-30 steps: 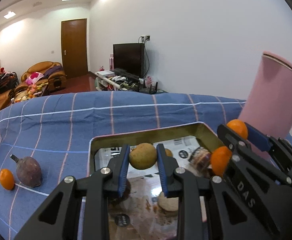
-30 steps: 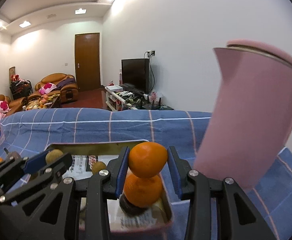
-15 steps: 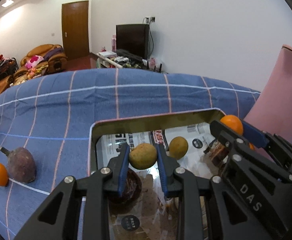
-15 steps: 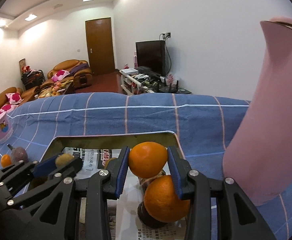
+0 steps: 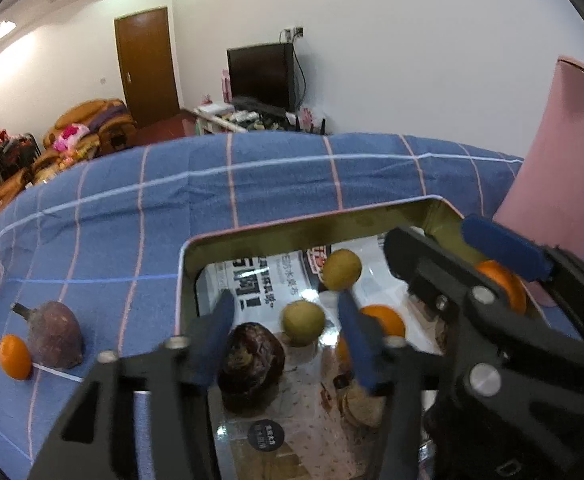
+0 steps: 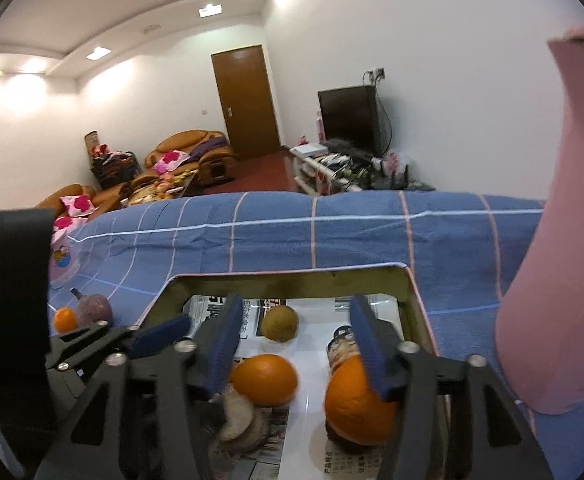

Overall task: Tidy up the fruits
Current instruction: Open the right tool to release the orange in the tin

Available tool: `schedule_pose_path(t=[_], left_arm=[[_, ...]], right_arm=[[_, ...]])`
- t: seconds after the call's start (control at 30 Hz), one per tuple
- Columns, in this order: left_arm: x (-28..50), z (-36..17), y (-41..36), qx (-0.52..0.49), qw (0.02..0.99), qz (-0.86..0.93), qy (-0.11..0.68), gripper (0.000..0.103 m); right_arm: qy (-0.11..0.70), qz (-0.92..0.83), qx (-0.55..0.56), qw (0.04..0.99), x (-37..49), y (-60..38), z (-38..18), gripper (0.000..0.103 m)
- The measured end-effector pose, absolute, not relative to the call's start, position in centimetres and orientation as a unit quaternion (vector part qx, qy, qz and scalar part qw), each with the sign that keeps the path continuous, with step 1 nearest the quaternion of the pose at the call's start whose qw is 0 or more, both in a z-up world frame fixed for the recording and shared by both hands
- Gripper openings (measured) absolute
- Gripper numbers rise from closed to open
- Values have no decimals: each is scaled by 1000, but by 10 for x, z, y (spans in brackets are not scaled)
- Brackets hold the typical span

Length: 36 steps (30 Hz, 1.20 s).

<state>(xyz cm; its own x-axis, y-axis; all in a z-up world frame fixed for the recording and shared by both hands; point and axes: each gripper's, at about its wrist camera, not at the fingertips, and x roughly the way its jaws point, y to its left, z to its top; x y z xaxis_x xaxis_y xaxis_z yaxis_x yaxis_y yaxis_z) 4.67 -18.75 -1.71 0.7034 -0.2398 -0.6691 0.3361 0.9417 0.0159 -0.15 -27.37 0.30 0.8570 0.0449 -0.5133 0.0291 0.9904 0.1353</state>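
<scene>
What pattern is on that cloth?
Blue tablecloth with pink and white check lines, clearest in the left wrist view.

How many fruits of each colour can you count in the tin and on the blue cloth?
Orange fruit: 3
Yellow-green fruit: 2
Purple fruit: 1
Dark maroon wrinkled fruit: 1
Total: 7
Other brownish and dark bits in the tin are too unclear to count.
</scene>
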Motion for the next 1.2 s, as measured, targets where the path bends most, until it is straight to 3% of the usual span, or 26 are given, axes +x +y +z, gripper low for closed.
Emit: schedule_pose_path(t=[0.07, 0.2, 0.57, 0.77, 1.2], left_arm=[[43, -15, -188, 72, 925, -156, 340, 87], [33, -10, -186, 71, 934, -155, 313, 101], [16, 4, -168, 56, 957, -129, 256, 102], [7, 9, -166, 60, 965, -117, 229, 103], [-14, 11, -165, 79, 969, -118, 201, 103]], right_arm=[[251, -5, 65, 966, -7, -273, 6, 61], [229, -43, 55, 971, -18, -274, 11, 61], [191, -117, 47, 974, -35, -284, 20, 65], [152, -145, 41, 977, -54, -283, 24, 73], [150, -146, 42, 977, -77, -274, 25, 75]])
